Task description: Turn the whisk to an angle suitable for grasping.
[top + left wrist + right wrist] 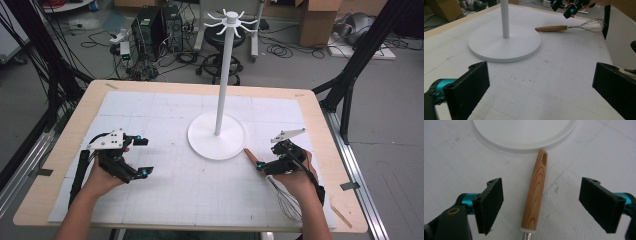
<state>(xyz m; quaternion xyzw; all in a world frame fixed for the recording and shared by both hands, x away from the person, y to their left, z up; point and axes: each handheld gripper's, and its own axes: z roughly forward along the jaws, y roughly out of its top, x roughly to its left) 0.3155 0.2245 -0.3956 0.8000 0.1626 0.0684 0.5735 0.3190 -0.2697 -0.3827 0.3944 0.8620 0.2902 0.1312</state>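
A whisk (253,160) with a wooden handle (537,185) and wire head (590,25) lies on the white mat, its handle tip almost touching the round base (217,135) of a tall white hook stand (225,75). My right gripper (545,202) is open, its two jaws wide apart on either side of the handle and not touching it. In the high view the right gripper (262,167) sits over the handle. My left gripper (144,157) is open over bare mat to the left of the base, with nothing between its jaws (541,90).
The stand's base (504,42) and pole (504,17) rise mid-table, with hooks (231,22) at the top. The gridded white mat (200,190) covers most of the wooden table (75,120). Beyond the table are a stool (222,55), cables and boxes.
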